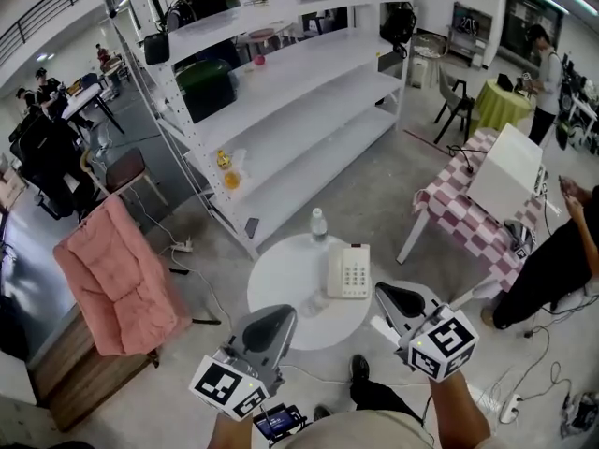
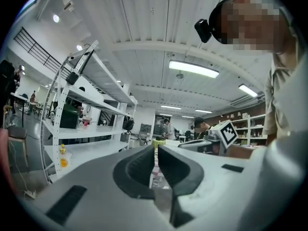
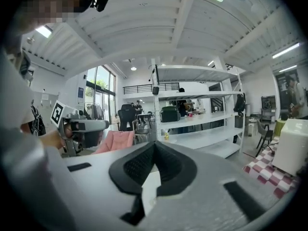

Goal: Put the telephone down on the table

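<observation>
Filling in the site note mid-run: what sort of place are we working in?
Probably an open-plan lab or workshop hall: tall white metal shelving, people at desks far left, and a power strip lying on the bare concrete floor near the small round table.

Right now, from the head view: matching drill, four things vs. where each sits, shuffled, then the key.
1 telephone
2 bottle
3 pink cloth
4 white box

A on the checked tablecloth, right
B lying flat on the round table
C draped at the left, away from both tables
D upright at the round table's far edge

Pairs: 1-B, 2-D, 3-C, 4-A
</observation>
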`<state>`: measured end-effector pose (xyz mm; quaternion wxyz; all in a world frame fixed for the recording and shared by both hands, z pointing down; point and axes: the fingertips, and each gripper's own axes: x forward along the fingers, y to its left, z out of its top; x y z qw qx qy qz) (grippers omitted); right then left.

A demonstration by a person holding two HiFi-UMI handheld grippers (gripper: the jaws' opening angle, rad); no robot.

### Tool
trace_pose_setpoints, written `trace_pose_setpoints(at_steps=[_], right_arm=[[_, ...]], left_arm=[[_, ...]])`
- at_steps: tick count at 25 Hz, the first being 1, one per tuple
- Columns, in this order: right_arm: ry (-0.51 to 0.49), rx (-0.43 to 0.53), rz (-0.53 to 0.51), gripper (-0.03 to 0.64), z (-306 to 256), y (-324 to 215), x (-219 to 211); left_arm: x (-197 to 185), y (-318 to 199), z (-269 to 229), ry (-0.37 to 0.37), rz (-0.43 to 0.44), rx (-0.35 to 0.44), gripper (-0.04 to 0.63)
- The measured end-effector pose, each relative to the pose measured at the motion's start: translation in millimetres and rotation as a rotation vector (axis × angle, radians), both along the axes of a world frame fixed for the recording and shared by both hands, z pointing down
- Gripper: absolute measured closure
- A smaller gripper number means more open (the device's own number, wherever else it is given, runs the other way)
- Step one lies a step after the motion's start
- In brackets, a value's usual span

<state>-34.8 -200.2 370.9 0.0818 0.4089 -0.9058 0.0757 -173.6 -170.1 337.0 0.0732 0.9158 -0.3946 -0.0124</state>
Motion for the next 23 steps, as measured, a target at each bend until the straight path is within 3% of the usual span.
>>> trace_pose_setpoints(at_steps=[10, 23], right_arm=[[0.012, 0.063, -0.01, 0.626, -39.6, 70.1, -1.7], [0.023, 0.068, -0.011, 0.626, -41.0, 97.4, -2.4]], left_arm=[[-7.3, 63.8, -14.8, -0.007, 0.02, 0.045, 0.572], [-9.7, 89.3, -13.4, -0.011, 0.018, 0.043, 0.572]])
